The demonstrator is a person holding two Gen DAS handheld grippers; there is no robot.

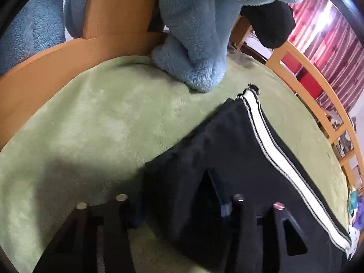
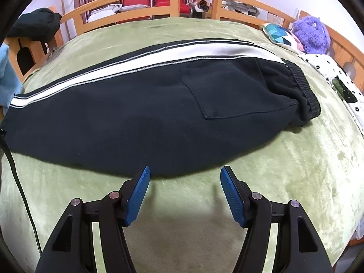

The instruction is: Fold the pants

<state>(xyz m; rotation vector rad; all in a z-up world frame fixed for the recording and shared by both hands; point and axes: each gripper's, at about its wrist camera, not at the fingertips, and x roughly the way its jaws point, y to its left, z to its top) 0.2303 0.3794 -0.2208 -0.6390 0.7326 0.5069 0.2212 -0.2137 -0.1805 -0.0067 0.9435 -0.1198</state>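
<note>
Two dark fingers of the left gripper were half buried in the black pants, pads hidden, so I cannot tell whether they pinched the hem. Nearby, the right gripper stood wide over the green blanket, holding nothing. Pants lay flat across the bed (white stripe uppermost). Beyond, blue fleece draped the wooden bedframe.

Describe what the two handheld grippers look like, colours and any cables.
Both are black plastic frames with triangular cut-outs and round silver pins. The right gripper has ribbed blue pads. The left gripper shows only slivers of blue. A thin black cable runs alongside.
</note>
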